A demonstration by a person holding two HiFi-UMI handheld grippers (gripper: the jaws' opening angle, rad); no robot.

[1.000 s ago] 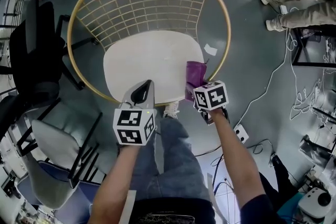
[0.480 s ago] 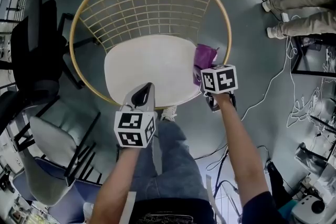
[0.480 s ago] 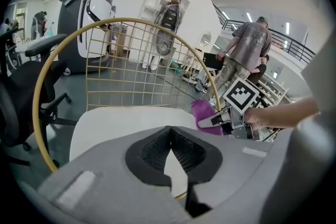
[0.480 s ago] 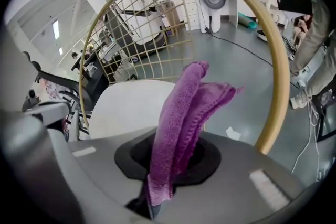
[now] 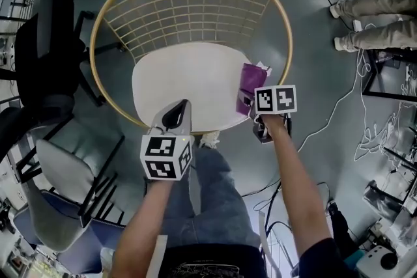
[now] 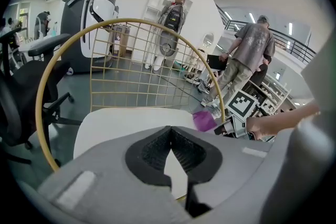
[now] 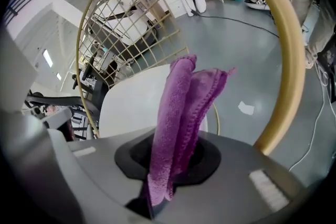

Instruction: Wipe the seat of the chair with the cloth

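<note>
The chair has a gold wire back (image 5: pixel 189 3) and a white seat (image 5: pixel 186 81). A purple cloth (image 5: pixel 249 80) hangs over the seat's right edge, and my right gripper (image 5: pixel 251 104) is shut on it. In the right gripper view the cloth (image 7: pixel 184 107) stands folded up out of the shut jaws of the right gripper (image 7: pixel 165 176), with the seat (image 7: pixel 134 102) behind it. My left gripper (image 5: pixel 174 115) hovers over the seat's front edge, shut and holding nothing. From the left gripper (image 6: pixel 173 152) view the seat (image 6: pixel 118 123), the cloth (image 6: pixel 203 120) and the right gripper (image 6: pixel 239 113) show.
A black office chair (image 5: pixel 39 62) stands at the left and a grey chair (image 5: pixel 65 192) at the lower left. A person's legs and shoes (image 5: pixel 374 6) are at the upper right. White cables (image 5: pixel 339 94) trail over the grey floor. A paper scrap (image 7: pixel 245 108) lies by the chair.
My right gripper has carried the cloth along the seat's right edge, away from the front and slightly rightward. The left gripper has stayed in place.
</note>
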